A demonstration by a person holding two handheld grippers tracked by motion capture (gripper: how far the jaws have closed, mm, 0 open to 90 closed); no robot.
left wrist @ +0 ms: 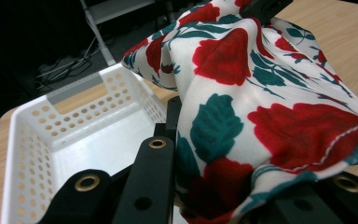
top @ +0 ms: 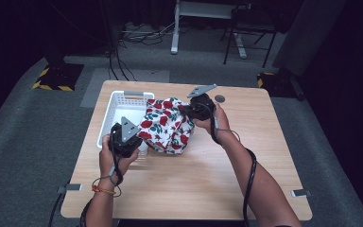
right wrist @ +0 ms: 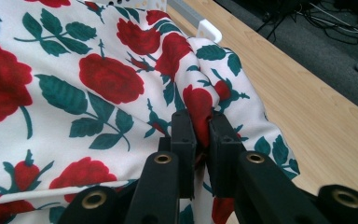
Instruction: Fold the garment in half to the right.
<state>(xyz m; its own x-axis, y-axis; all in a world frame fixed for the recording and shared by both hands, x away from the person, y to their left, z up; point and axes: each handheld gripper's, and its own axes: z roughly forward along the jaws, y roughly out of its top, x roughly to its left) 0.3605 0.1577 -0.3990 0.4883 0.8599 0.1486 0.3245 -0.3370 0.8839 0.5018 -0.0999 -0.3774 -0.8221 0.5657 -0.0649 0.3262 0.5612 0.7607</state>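
The pale wooden table (top: 246, 179) carries a white perforated plastic basket (top: 118, 101). A rose-print cloth (top: 168, 124) hangs above the basket's right rim, stretched between both grippers. It looks light, soft and limp, likely to sag and slip, so edges or corners suit gripping best. The left gripper (left wrist: 177, 186) and right gripper (right wrist: 202, 140) each pinch a fold.
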